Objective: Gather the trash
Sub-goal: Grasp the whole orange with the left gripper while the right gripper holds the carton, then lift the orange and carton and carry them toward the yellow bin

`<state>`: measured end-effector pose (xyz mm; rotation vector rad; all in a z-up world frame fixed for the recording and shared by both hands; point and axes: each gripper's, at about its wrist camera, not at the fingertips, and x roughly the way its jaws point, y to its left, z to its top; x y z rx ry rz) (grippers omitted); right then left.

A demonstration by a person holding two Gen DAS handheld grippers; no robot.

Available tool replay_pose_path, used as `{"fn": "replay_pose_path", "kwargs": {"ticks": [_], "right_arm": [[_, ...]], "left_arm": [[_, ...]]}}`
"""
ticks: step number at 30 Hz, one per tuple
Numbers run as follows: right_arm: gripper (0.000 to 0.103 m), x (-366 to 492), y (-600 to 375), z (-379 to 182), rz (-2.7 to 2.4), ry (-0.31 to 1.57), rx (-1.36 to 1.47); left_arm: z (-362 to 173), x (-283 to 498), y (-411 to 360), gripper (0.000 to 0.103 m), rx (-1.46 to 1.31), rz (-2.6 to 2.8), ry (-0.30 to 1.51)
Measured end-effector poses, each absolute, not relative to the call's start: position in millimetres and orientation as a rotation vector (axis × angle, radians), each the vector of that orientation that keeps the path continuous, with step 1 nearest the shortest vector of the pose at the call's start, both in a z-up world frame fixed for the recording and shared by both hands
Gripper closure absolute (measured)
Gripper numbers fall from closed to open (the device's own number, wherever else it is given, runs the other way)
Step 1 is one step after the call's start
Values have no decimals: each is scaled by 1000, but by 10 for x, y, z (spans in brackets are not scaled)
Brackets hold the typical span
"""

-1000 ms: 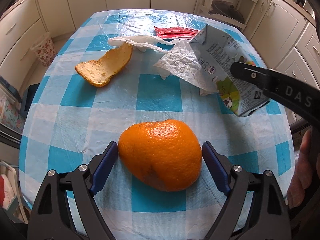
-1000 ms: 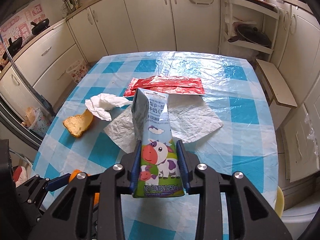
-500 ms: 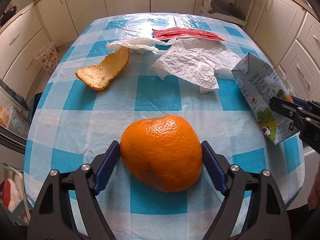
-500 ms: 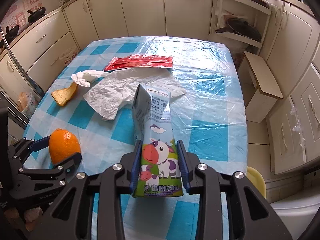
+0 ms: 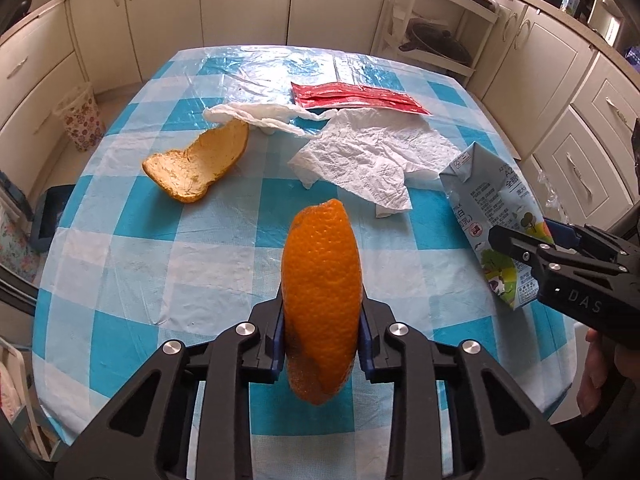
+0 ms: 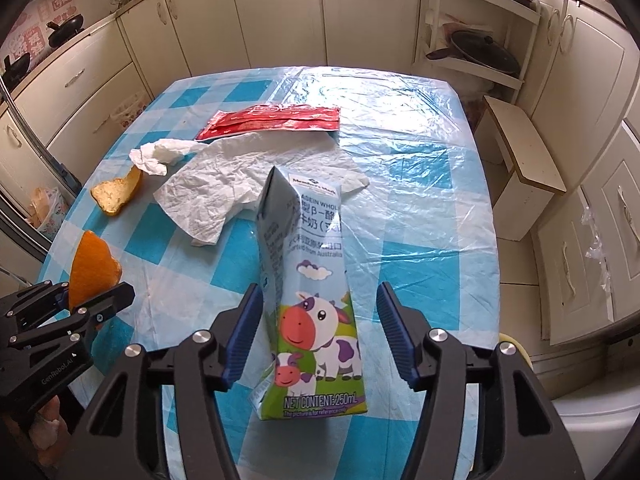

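Note:
My left gripper (image 5: 320, 344) is shut on a piece of orange peel (image 5: 321, 296), squeezed narrow and held above the checked table (image 5: 120, 280); it also shows in the right wrist view (image 6: 93, 270). My right gripper (image 6: 320, 340) is open, its jaws apart on either side of a milk carton (image 6: 314, 312) with a cow picture; the left pad touches it, the right pad stands off. The carton also shows in the left wrist view (image 5: 496, 220). On the table lie a second peel (image 5: 196, 164), a crumpled napkin (image 5: 372, 156), a white tissue (image 5: 256, 116) and a red wrapper (image 5: 356, 98).
White kitchen cabinets (image 6: 280, 12) surround the table. A shelf rack with a pan (image 6: 476, 52) stands at the back right, a small stool (image 6: 524, 160) to the right, and a yellow bin rim (image 6: 510, 348) below the table's right edge. A patterned basket (image 5: 82, 122) stands on the floor at left.
My left gripper has closed on the orange peel, squashing it narrow, and lifted it. My right gripper has opened, letting go of the milk carton, which tilts between its jaws.

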<state>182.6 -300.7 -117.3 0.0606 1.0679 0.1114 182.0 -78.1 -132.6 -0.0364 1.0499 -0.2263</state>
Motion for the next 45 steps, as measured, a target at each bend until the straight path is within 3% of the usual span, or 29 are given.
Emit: {"fn": "replay_pose_path", "kwargs": {"ticks": [6, 11, 14, 15, 19, 22, 30, 34, 38, 45], "right_arm": [[45, 1851, -3046, -1167, 103, 1061, 71], [46, 1869, -3063, -1163, 101, 1056, 79], [68, 1873, -3055, -1151, 121, 1061, 94], [70, 1871, -3041, -1137, 120, 1058, 86], [70, 1822, -3020, -1064, 128, 1034, 81], [70, 1785, -3039, -1020, 126, 1024, 86], [70, 1749, -3042, -1114, 107, 1066, 73], [66, 1738, -3051, -1143, 97, 1071, 76], [57, 1730, -3051, -1130, 92, 1066, 72], [55, 1740, -3064, -1129, 90, 1065, 74]], "left_arm": [[-1412, 1884, -806, 75, -24, -213, 1092], [-1422, 1890, -839, 59, 19, -187, 1088], [-1421, 1891, -870, 56, 41, -175, 1091], [-1420, 1886, -871, 56, 40, -175, 1091], [-1401, 1855, -857, 74, 27, -191, 1090], [-1330, 1800, -866, 77, 30, -197, 1055], [-1326, 1719, -968, 73, 60, -213, 1048], [-1419, 1735, -953, 66, 66, -192, 1077], [-1415, 1731, -949, 63, 69, -185, 1076], [-1424, 1734, -955, 60, 73, -180, 1079]]}}
